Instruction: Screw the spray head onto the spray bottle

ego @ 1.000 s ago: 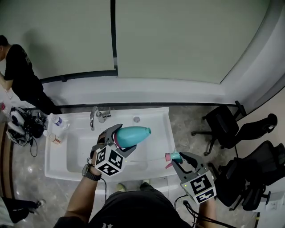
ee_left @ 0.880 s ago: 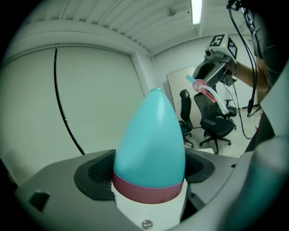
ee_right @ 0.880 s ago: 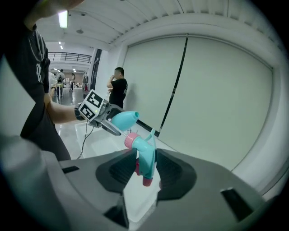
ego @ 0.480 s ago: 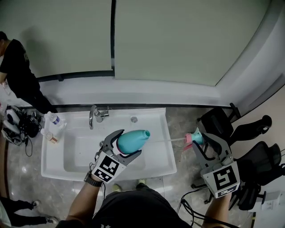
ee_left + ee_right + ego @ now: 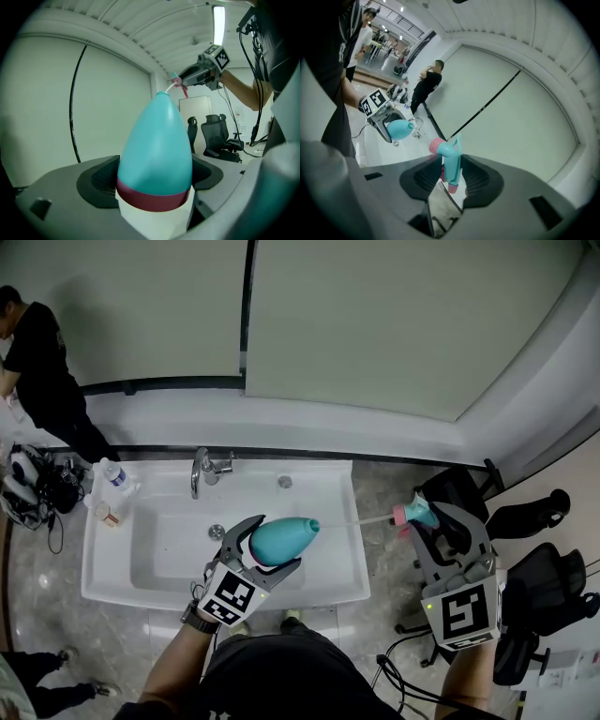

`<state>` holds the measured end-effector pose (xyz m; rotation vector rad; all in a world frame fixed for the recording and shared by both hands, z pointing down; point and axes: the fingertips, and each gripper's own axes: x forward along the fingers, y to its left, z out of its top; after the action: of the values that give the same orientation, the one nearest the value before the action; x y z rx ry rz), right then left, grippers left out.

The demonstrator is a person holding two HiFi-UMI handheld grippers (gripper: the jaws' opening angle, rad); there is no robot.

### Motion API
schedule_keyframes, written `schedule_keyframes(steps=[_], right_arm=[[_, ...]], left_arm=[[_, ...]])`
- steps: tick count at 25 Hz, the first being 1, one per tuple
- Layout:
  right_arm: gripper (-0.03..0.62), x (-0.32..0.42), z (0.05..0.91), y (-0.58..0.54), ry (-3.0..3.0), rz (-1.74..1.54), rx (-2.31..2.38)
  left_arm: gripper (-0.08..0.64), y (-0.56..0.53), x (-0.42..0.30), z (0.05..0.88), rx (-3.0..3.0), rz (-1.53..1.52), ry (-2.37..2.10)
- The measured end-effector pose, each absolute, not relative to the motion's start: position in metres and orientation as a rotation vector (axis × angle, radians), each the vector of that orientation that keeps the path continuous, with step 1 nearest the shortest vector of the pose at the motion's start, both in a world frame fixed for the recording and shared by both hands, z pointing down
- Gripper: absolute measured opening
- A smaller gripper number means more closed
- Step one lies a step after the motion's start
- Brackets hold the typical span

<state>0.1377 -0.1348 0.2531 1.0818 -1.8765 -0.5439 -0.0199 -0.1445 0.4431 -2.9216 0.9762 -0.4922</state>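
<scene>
My left gripper [image 5: 274, 542] is shut on a teal spray bottle [image 5: 281, 538], held on its side over the white sink [image 5: 141, 587] with its mouth pointing right. The bottle [image 5: 157, 150] fills the left gripper view, with a dark red band and a white base between the jaws. To the right, my right gripper [image 5: 429, 517] is shut on the teal spray head [image 5: 418, 513] with its pink collar. A thin white tube [image 5: 361, 519] runs from the collar toward the bottle's mouth. The right gripper view shows the spray head [image 5: 450, 159] upright between the jaws.
A faucet [image 5: 203, 470] stands at the sink's back edge, and small bottles [image 5: 111, 474] stand at its left corner. A person in black [image 5: 42, 371] is at the far left. Black office chairs [image 5: 525, 521] and cables crowd the floor at the right.
The right gripper has risen and swung out to the right with the spray head, so the tube now stretches between head and bottle. The left gripper has shifted slightly and rolled with the bottle.
</scene>
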Motion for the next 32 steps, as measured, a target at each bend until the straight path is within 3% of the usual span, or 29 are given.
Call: schedule_keyframes(steps=[11,32], right_arm=[[0.137,0.060,0.279,-0.137,-1.644,-0.889,0.827],[0.135,0.017,0.306,-0.138,-1.497,-1.042,0.614]], left_arm=[[0.422,-0.138,-0.003,0.444,-2.964,-0.395,0.992],[0.422,-0.139,-0.002,0.436,-3.037,-0.284,0.979]])
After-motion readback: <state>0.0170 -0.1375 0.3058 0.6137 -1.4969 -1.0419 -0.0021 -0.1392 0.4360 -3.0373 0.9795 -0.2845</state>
